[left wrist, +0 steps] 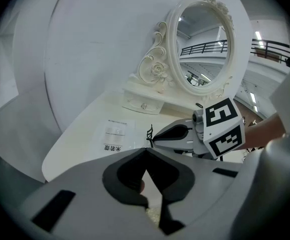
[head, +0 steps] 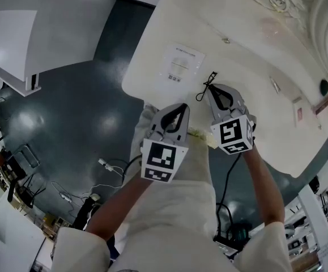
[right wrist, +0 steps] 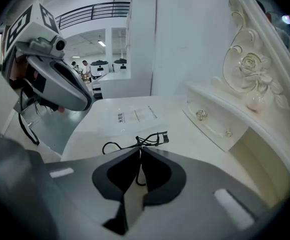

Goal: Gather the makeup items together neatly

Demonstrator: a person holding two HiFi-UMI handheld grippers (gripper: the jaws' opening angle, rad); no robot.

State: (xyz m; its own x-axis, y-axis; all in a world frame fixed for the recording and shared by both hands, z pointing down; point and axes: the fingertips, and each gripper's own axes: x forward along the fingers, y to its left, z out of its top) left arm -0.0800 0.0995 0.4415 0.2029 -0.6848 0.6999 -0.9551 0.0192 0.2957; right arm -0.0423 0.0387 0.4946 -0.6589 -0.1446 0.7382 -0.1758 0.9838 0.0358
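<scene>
A black eyelash curler [head: 208, 81] hangs just over the white dressing table [head: 248, 55], and my right gripper [head: 208, 88] is shut on its handle. In the right gripper view the eyelash curler [right wrist: 146, 140] sticks out past the right gripper [right wrist: 138, 150], its curved head to the right and one handle loop between the jaws. My left gripper [head: 182, 107] hovers off the table's near edge, to the left of the right one. In its own view the left gripper [left wrist: 146, 151] has its jaws closed tip to tip with nothing in them, and the eyelash curler [left wrist: 150, 132] shows beyond.
A printed sheet [head: 180, 66] lies on the table near the curler. Small items [head: 298, 113] sit at the table's right end. An ornate oval mirror [left wrist: 205, 44] with a little drawer [left wrist: 143, 104] stands at the back. Dark floor [head: 67, 123] lies to the left.
</scene>
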